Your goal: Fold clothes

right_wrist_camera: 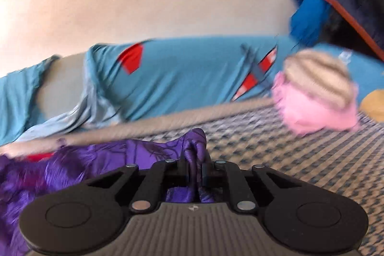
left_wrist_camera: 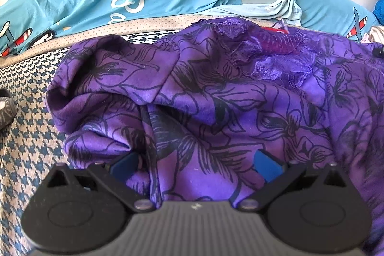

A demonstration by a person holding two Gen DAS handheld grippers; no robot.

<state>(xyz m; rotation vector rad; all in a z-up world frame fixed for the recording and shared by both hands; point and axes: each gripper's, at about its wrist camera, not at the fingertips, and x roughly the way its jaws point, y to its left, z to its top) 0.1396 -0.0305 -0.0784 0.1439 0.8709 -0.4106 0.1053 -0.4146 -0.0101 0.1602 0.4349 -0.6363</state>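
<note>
Purple garment (left_wrist_camera: 216, 92) bunched between spread left fingers (left_wrist_camera: 267, 166); right fingers (right_wrist_camera: 205, 168) pinching its fold

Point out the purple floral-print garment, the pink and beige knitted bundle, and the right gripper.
Purple floral-print garment (left_wrist_camera: 216, 97), left wrist view, on its crumpled middle.
Pink and beige knitted bundle (right_wrist_camera: 316, 92), right wrist view, on its centre.
Right gripper (right_wrist_camera: 195, 170), right wrist view, between fingertips pinching purple fabric.

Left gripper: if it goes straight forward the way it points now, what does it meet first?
Most likely the crumpled purple floral garment: the open left gripper already has its blue fingertips over the cloth, which fills the line ahead. Depth is unclear.
</note>
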